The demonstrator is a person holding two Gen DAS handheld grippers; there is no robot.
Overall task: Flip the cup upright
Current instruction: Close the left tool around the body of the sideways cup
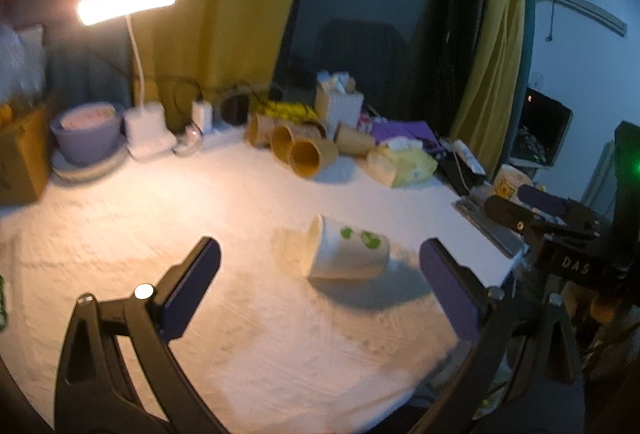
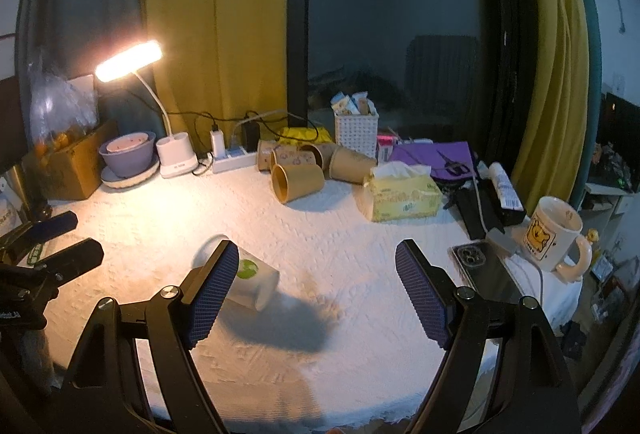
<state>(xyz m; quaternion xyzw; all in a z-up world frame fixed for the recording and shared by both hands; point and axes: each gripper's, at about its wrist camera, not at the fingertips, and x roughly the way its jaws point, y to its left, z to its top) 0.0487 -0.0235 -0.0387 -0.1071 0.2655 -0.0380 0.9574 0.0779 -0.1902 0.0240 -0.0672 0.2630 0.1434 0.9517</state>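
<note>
A white paper cup with green marks [image 1: 348, 252] lies on its side on the white tablecloth, mouth pointing left. In the right wrist view the cup [image 2: 252, 280] is partly hidden behind my right gripper's left finger [image 2: 210, 292]. My left gripper [image 1: 320, 290] is open and empty, its fingers just short of the cup on either side. My right gripper [image 2: 316, 294] is open and empty, to the right of the cup. The right gripper also shows at the right edge of the left wrist view [image 1: 536, 206], and the left gripper at the left edge of the right wrist view [image 2: 60, 238].
Several brown paper cups [image 2: 298, 170] lie at the back, beside a tissue box [image 2: 404, 194] and a white basket [image 2: 356, 132]. A lit desk lamp [image 2: 128, 60] and a purple bowl [image 2: 128, 152] stand back left. A Pooh mug [image 2: 554, 234] and a phone [image 2: 480, 266] sit right.
</note>
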